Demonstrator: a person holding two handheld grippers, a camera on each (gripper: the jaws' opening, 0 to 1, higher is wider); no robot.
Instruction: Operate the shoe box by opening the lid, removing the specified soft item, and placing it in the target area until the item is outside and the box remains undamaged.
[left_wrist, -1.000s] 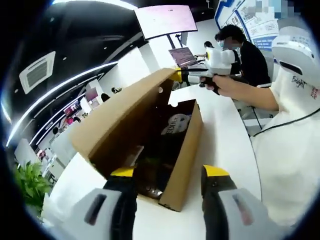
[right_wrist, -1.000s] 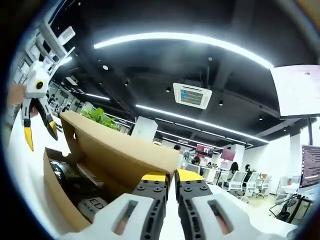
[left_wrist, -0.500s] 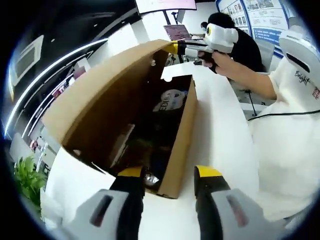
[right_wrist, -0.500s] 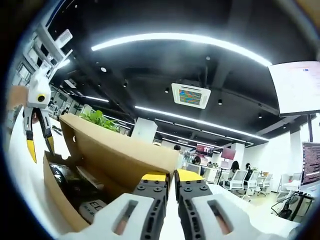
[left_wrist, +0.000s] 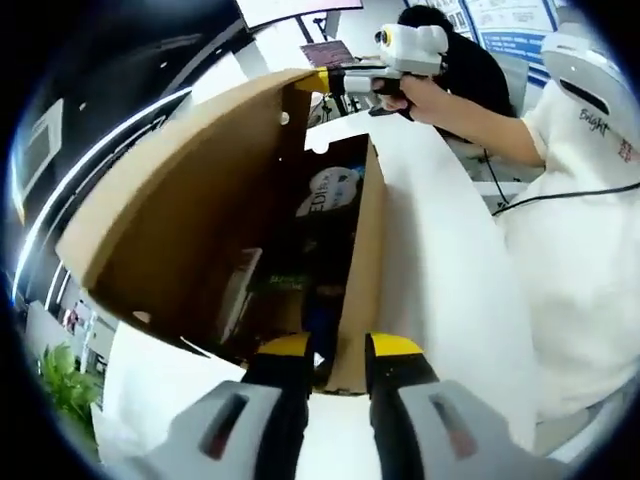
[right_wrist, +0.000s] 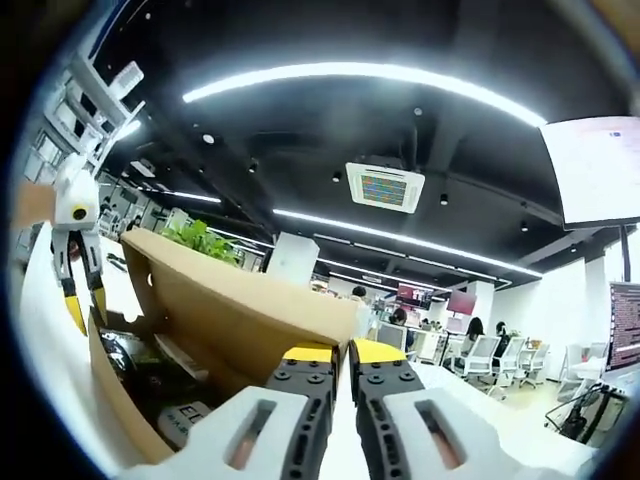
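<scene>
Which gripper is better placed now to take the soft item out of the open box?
Probably the left gripper: it hangs at the shoe box near end, jaws apart. The right gripper is pinching the lid.

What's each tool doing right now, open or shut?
Left tool: jaws narrowed around the shoe box end wall; grip cannot be told.
Right tool: shut on the lid edge.

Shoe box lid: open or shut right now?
Open. The lid stands raised off the shoe box, the right gripper pinches its far corner, and dark contents show inside.
</scene>
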